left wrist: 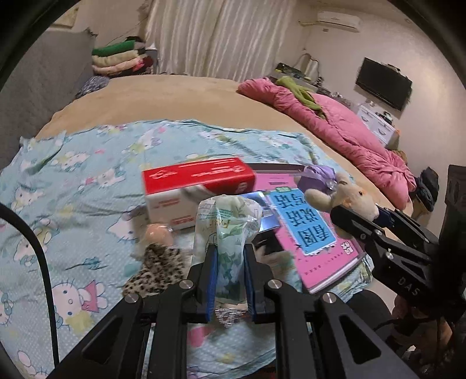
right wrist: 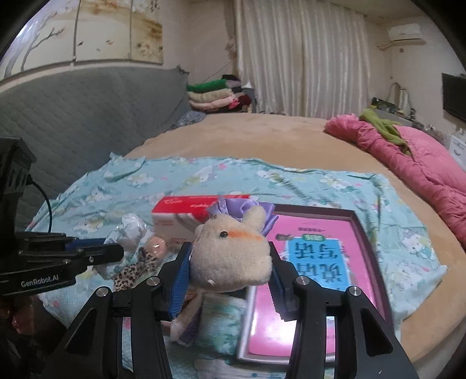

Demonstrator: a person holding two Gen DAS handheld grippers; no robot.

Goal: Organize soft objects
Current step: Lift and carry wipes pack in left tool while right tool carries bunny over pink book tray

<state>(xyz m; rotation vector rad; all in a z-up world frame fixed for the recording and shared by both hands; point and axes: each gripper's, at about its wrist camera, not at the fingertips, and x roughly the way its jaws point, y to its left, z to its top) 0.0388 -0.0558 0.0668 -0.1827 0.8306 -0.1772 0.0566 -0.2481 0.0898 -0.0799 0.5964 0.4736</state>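
The left gripper (left wrist: 230,262) points down at a slant over the bed, its blue-padded jaws pinched tight on a crinkly, soft plastic pack printed with green leaves (left wrist: 230,233), which stands up between them clear of the cloth. The right gripper (right wrist: 230,274) also tilts downward, its jaws clamped from both sides on the head of a cream plush animal with a lilac satin bow (right wrist: 233,253) — the toy's body hangs below the pads, off the surface.

Under both lies a light-blue sheet printed with cartoon cats (left wrist: 72,189), spread over a tan bed cover (left wrist: 180,96). On the sheet sit a red-and-white cardboard box (left wrist: 192,186), a pink book with a blue title panel (left wrist: 314,233) resting in a dark-rimmed tray, and a small doll with a pale round head and leopard-print dress (left wrist: 158,256) just beside the left gripper's fingers.

Farther off, a rumpled pink quilt (left wrist: 343,128) runs along the bed's right edge with a green garment (left wrist: 300,93) on top. A stack of folded towels (left wrist: 119,58) stands by the white curtains (left wrist: 221,35); a dark wall-mounted screen (left wrist: 383,83) and an air-conditioning unit (left wrist: 337,20) occupy the right wall, and a grey quilted headboard (right wrist: 87,110) rises on the left
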